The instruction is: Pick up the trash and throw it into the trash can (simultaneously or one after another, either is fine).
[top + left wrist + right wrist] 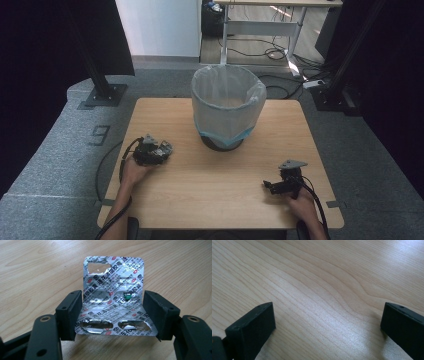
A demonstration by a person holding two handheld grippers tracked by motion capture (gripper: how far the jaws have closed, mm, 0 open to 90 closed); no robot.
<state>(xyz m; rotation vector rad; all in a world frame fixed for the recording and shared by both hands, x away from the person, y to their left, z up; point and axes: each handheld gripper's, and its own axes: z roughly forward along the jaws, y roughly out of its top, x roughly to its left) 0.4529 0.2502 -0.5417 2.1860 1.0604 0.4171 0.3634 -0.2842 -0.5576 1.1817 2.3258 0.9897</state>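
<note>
Table (pixel 215 185) of light wood carries every item at this station. Bin (pixel 227 107), lined with a translucent bag whose edge folds down over the rim, stands upright at the middle of the far half; its interior shows pale liner and nothing else that can be made out from above. Left gripper (pixel 165 148) rests near the left edge, well apart from the bin, with its jaws pinching a silver foil blister pack (pixel 113 297) by its two side edges. The pack is bowed upward between the pads (pixel 72 312); several pockets are torn open, and one pocket near the right pad shows something green. Right gripper (pixel 267 185) lies near the right front corner, jaws spread wide over bare wood, holding nothing.
</note>
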